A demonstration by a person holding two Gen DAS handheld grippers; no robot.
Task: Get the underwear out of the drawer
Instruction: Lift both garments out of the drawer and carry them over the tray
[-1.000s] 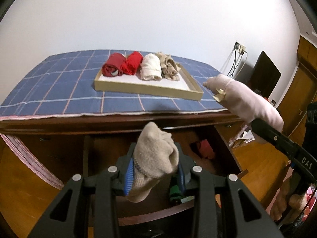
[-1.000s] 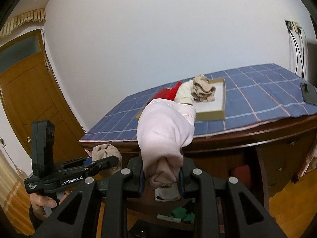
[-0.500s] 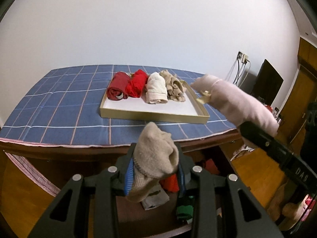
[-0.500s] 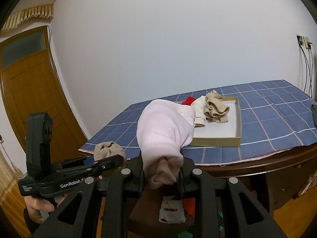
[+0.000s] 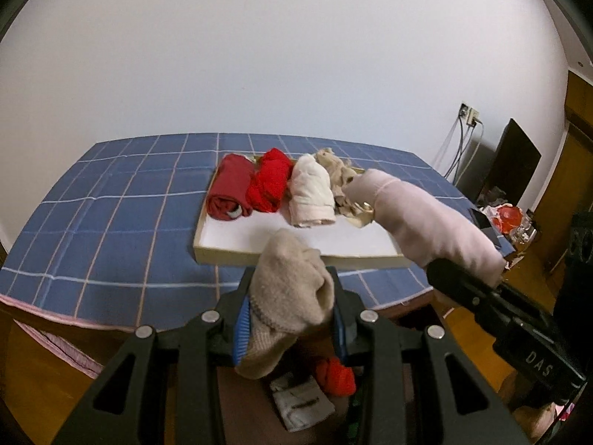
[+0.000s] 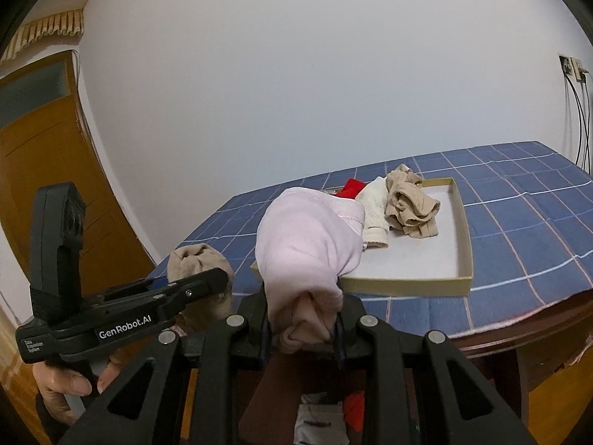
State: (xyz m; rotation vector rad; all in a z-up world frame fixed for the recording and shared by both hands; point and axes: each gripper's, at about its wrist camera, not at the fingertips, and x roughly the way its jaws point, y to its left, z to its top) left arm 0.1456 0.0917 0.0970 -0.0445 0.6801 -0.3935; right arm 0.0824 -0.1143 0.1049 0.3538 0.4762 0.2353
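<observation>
My left gripper [image 5: 291, 324] is shut on a rolled beige underwear piece [image 5: 289, 296], held above the table's front edge. My right gripper [image 6: 302, 328] is shut on a rolled pale pink underwear piece [image 6: 309, 248]; the same pink roll [image 5: 426, 222] reaches over the tray's right corner in the left wrist view. The shallow cardboard tray [image 5: 207, 248] on the blue checked tablecloth [image 5: 111, 215] holds a dark red roll [image 5: 231, 193], a bright red roll [image 5: 268, 183], a cream roll [image 5: 311, 194] and a crumpled tan piece [image 6: 409, 204]. Below, the open drawer [image 5: 315, 400] shows a red item [image 5: 335, 376] and a white one [image 5: 302, 404].
A wooden door [image 6: 44, 170] stands at the left in the right wrist view. Wall sockets with cables [image 5: 467, 115] and a dark screen [image 5: 513, 163] are at the table's right end. A hand [image 6: 70, 385] grips the left tool's handle. Clutter [image 5: 507, 218] lies beyond the table.
Both grippers have risen and moved forward with their rolls, from the drawer's level to over the table edge. The tray now appears nearer and the drawer lower in view.
</observation>
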